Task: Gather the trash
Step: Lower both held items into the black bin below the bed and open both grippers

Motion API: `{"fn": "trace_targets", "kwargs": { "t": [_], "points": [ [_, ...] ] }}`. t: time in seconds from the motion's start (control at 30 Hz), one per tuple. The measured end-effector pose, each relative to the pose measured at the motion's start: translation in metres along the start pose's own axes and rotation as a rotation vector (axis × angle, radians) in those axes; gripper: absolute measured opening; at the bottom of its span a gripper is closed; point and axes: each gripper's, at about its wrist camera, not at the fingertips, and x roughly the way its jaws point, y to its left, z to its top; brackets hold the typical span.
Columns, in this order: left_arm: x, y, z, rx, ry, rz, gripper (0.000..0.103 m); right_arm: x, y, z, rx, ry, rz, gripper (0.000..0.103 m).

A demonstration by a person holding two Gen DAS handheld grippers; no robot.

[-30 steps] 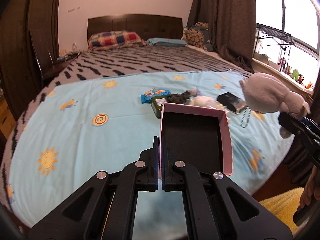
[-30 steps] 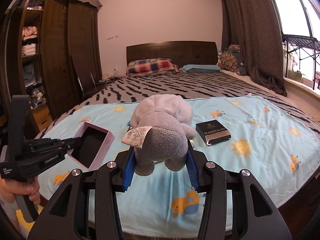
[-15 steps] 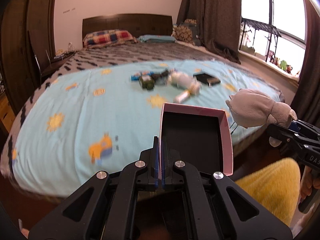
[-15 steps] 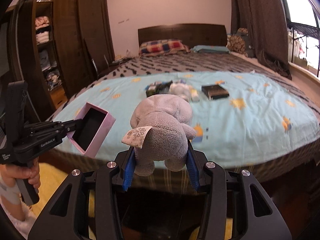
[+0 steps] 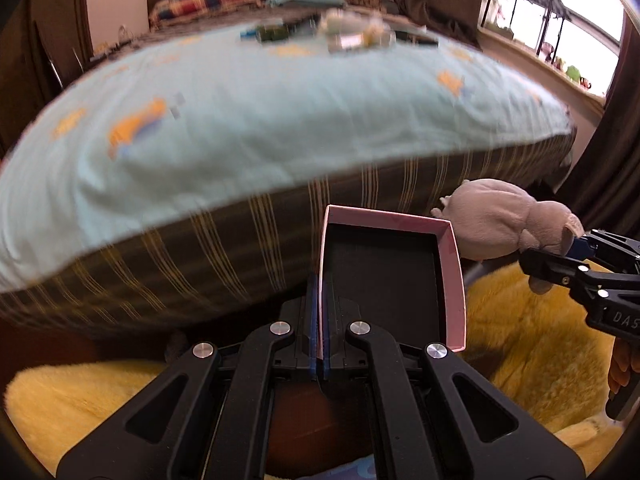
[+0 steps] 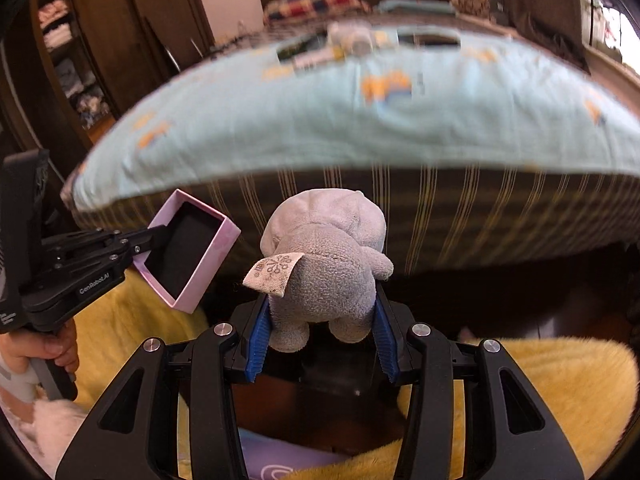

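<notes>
My left gripper (image 5: 319, 320) is shut on the left wall of an open pink box (image 5: 394, 280) with a black inside. It holds the box low in front of the bed's side; it also shows in the right wrist view (image 6: 188, 252). My right gripper (image 6: 322, 328) is shut on a grey plush toy (image 6: 326, 256) with a white tag, also seen at the right of the left wrist view (image 5: 500, 220). Several small items (image 5: 344, 34) lie blurred on the light blue bedspread (image 5: 260, 112).
The bed's striped dark side (image 5: 240, 240) stands right ahead of both grippers. A yellow fluffy rug (image 6: 520, 392) covers the floor below. A dark wardrobe (image 6: 80, 40) stands at the left, curtains and a window (image 5: 540, 20) at the right.
Both grippers have dropped from above the bedspread to below the mattress edge, still holding the box and the plush. The bed's side and the yellow rug now fill the lower view.
</notes>
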Motion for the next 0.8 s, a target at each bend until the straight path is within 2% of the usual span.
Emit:
{"fn": "trace_targets", "kwargs": {
  "t": [0.27, 0.47, 0.6, 0.67, 0.8],
  "points": [
    [0.053, 0.000, -0.018, 0.002, 0.133, 0.012, 0.000, 0.058, -0.016, -0.023, 0.080, 0.142, 0.008, 0.046],
    [0.084, -0.006, -0.031, 0.023, 0.236, -0.014, 0.001, 0.080, -0.015, -0.028, 0.085, 0.202, 0.000, 0.046],
    [0.094, -0.010, -0.030, 0.027, 0.260, -0.023, 0.004, 0.093, -0.016, -0.025, 0.097, 0.225, 0.005, 0.047],
    [0.094, -0.009, -0.029, 0.024, 0.258, -0.037, 0.011, 0.096, -0.014, -0.024, 0.104, 0.229, 0.020, 0.051],
    [0.096, -0.013, -0.029, 0.023, 0.259, -0.042, 0.016, 0.100, -0.012, -0.021, 0.119, 0.223, 0.037, 0.057]
  ]
}}
